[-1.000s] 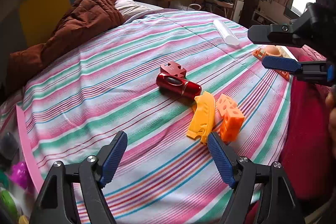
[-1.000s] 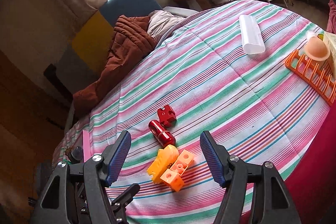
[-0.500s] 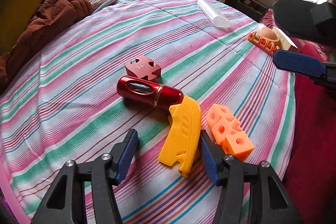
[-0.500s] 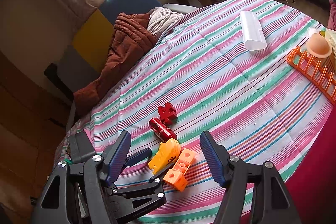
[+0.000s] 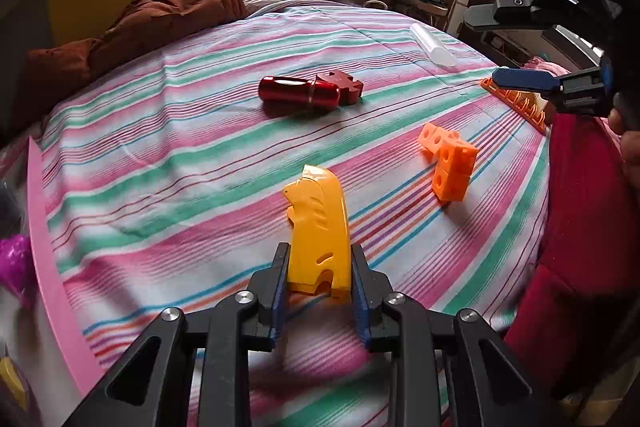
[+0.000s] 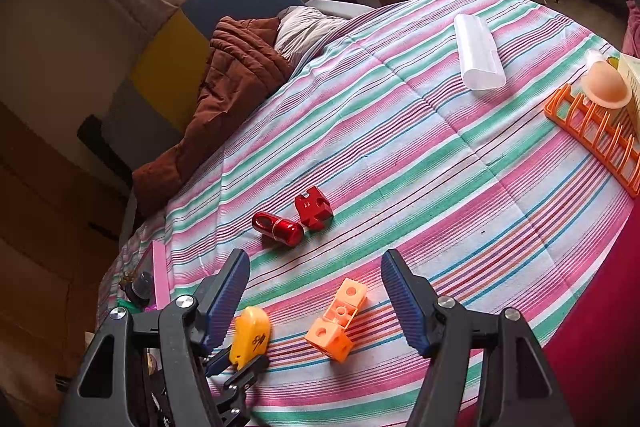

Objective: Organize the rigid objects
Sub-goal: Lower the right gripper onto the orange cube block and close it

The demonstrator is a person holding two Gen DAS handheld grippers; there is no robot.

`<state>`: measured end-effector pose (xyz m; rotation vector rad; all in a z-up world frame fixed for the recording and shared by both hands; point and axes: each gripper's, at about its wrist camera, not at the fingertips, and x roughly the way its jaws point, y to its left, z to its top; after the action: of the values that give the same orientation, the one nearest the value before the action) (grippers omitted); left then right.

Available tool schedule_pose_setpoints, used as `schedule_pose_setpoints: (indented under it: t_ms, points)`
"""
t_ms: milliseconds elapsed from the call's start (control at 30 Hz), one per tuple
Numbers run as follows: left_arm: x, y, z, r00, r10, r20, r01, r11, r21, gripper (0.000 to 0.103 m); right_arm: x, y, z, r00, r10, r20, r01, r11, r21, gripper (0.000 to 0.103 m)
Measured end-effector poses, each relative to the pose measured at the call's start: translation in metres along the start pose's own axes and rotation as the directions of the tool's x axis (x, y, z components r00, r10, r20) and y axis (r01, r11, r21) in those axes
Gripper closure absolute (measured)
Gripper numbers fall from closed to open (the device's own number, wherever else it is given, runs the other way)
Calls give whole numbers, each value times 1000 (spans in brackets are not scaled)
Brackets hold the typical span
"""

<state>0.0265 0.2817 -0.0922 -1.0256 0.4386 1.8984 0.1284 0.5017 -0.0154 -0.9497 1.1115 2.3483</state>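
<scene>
Yellow plastic fills the lower middle of the left wrist view: a flat toy piece [image 5: 318, 233] with a notched edge is pinched at its near end between the blue-padded fingers of the left gripper [image 5: 319, 281], and it points away from the camera over the striped bedspread [image 5: 168, 163]. In the right wrist view the same yellow piece [image 6: 250, 337] shows at the lower left, clamped by the left gripper [image 6: 236, 363], whose black frame sits partly behind the right gripper's left finger.

The right gripper [image 6: 316, 303] has its fingers spread wide with nothing between them; it hangs above the bed, and the orange block piece [image 6: 338, 323] lies on the bedspread below the gap. In the left wrist view the right gripper [image 5: 516, 43] appears at the upper right, one blue pad [image 5: 522, 79] showing.

The orange block piece [image 5: 450, 159], made of joined cubes with round holes, lies right of centre. Farther back, the red cylinder [image 5: 300, 93] lies on its side, touching or nearly touching the red puzzle-shaped block [image 5: 344, 87]. A white tube [image 6: 478, 53] lies toward the upper right, and an orange rack [image 6: 596, 139] sits at the right edge with a peach-coloured round thing [image 6: 606, 87] on it. A brown quilt [image 6: 236, 91] is bunched at the upper left. A pink strip [image 5: 52, 267] runs along the left edge of the bed.
</scene>
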Motion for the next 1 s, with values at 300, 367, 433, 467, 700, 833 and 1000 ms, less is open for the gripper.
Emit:
schedule_pose_setpoints:
  t_ms: [300, 367, 433, 467, 700, 833, 1000]
  points:
    - [-21, 15, -8, 999, -33, 11, 34, 994, -101, 43, 1, 1, -1, 1000, -23, -10, 23, 1000, -2, 34]
    - [-27, 16, -5, 1000, -13, 25, 15, 996, -87, 43, 1, 1, -1, 1000, -24, -9, 24, 1000, -2, 34]
    - [-29, 17, 0, 999, -3, 32, 5, 997, -76, 43, 1, 1, -1, 1000, -25, -11, 25, 1000, -3, 34]
    - [-27, 17, 3, 1000, 4, 29, -2, 997, -74, 43, 1, 1, -1, 1000, -26, -11, 26, 1000, -3, 34]
    - [11, 2, 24, 998, 41, -40, -41, 999, -4, 50, 1, 1, -1, 999, -31, -15, 31, 1000, -2, 34]
    - [14, 4, 11, 997, 81, 1, -81, 997, -1, 72, 5, 2, 1, 997, -59, -42, 59, 998, -7, 34]
    - [7, 8, 3, 996, 87, 23, -87, 996, -26, 72, 31, 9, 3, 968, -155, -197, 146, 987, -59, 34]
